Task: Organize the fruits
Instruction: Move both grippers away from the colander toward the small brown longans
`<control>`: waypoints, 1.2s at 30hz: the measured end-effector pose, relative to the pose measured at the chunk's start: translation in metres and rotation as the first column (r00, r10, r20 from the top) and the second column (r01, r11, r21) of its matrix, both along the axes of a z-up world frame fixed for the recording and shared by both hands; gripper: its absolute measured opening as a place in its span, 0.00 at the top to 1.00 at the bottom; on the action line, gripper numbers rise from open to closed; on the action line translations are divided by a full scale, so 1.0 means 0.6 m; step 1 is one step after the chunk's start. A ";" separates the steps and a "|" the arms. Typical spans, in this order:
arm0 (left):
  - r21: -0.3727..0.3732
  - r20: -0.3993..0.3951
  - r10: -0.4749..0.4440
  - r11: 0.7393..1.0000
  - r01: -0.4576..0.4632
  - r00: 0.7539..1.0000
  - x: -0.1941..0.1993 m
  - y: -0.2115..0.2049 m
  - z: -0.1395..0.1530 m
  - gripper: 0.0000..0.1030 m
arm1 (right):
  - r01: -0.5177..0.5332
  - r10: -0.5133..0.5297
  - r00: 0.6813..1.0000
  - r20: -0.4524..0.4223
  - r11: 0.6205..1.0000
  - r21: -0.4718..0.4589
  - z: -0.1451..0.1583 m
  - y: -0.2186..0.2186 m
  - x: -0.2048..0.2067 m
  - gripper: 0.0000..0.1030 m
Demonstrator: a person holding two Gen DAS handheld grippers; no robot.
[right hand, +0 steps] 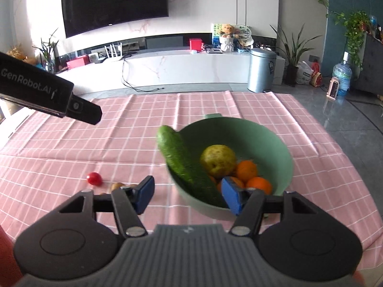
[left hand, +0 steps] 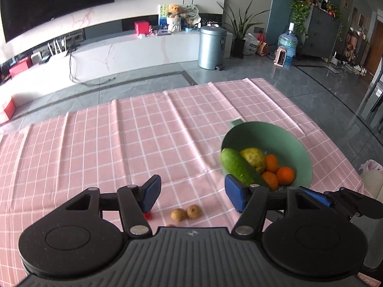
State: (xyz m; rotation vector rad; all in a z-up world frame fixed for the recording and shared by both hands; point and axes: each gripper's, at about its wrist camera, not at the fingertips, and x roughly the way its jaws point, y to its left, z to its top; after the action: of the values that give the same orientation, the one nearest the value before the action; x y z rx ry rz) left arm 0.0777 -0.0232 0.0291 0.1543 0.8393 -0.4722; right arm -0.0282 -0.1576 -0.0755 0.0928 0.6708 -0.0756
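Both hand-held grippers — left [left hand: 191, 195], right [right hand: 188, 195] — gape wide (holding nothing) near bowl [right hand: 282, 143].

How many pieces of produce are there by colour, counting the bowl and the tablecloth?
Green: 1, the cucumber leaning over the bowl rim.
Yellow: 1, the pear in the bowl.
Orange: 3, the oranges in the bowl.
Red: 1, the tomato on the tablecloth.
Brown: 2 clearly, the small round fruits; a third is mostly hidden.
Total: 8 clearly visible.
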 end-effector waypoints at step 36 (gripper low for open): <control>0.086 -0.335 0.036 0.996 -0.008 0.942 0.083 0.032 -0.232 0.68 | -0.339 0.327 0.930 -0.169 0.940 -0.045 -0.135 0.081 0.120 0.79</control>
State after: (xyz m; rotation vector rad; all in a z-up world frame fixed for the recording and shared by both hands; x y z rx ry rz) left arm 0.1278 -0.0040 -0.1099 0.1427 1.1962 -0.4489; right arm 0.0439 -0.1091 -0.1563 -0.1008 0.8345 0.2222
